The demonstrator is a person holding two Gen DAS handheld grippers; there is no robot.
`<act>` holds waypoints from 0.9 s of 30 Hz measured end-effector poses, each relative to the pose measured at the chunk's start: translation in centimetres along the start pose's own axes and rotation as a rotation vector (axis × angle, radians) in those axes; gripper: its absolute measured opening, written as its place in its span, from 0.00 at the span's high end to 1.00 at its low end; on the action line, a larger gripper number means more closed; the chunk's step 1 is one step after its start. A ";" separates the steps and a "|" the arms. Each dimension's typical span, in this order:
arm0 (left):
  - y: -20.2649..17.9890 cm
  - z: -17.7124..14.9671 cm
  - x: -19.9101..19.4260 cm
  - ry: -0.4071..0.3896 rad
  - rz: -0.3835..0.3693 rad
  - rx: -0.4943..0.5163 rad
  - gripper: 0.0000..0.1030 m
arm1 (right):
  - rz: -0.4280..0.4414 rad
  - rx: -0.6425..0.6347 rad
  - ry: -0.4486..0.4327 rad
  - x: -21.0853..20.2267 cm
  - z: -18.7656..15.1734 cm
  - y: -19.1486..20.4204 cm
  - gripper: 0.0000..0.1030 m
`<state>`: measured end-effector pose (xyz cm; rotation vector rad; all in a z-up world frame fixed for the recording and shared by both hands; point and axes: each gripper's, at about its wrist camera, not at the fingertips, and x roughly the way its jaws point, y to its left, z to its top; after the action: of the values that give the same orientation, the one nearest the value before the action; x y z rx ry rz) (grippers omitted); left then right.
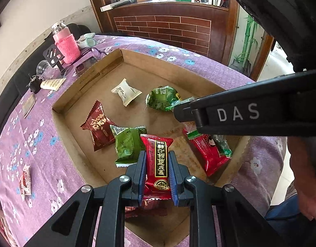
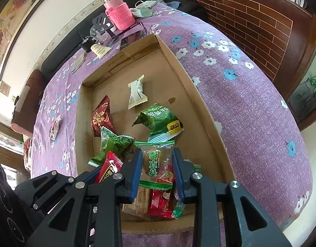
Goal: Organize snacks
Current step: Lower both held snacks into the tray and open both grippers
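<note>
Holding one snack each — left gripper [image 1: 156, 158] red packet [image 1: 158, 160], right gripper [image 2: 157, 154] clear packet [image 2: 158, 164].

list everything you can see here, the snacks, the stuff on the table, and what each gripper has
cardboard tray: one, brown, on the purple floral tablecloth
white snack: one, far part of tray
green snacks: two, in tray
dark red snack: one, tray's left side
red face-print snack: one, under right gripper
pink bottle: one, far table corner
left gripper: shut on red black-label snack
right gripper: shut on clear green-edged snack
</note>
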<state>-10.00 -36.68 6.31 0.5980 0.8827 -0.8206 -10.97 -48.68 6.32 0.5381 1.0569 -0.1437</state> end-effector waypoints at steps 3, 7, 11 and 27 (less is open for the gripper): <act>0.0 0.0 0.0 -0.001 0.003 0.003 0.81 | 0.000 -0.001 -0.001 0.0 0.0 0.0 0.73; 0.0 0.0 0.0 -0.005 0.010 0.004 0.81 | 0.000 -0.004 0.000 0.3 0.1 0.0 0.73; -0.1 0.0 0.0 -0.007 0.015 0.006 0.81 | 0.000 -0.006 0.001 0.3 0.1 0.1 0.73; -0.4 0.1 -0.1 -0.015 0.025 0.011 0.80 | -0.003 -0.027 -0.002 0.5 0.5 0.4 0.71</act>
<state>-10.32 -36.91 6.43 0.6109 0.8561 -0.8068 -10.20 -48.53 6.25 0.5120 1.0562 -0.1320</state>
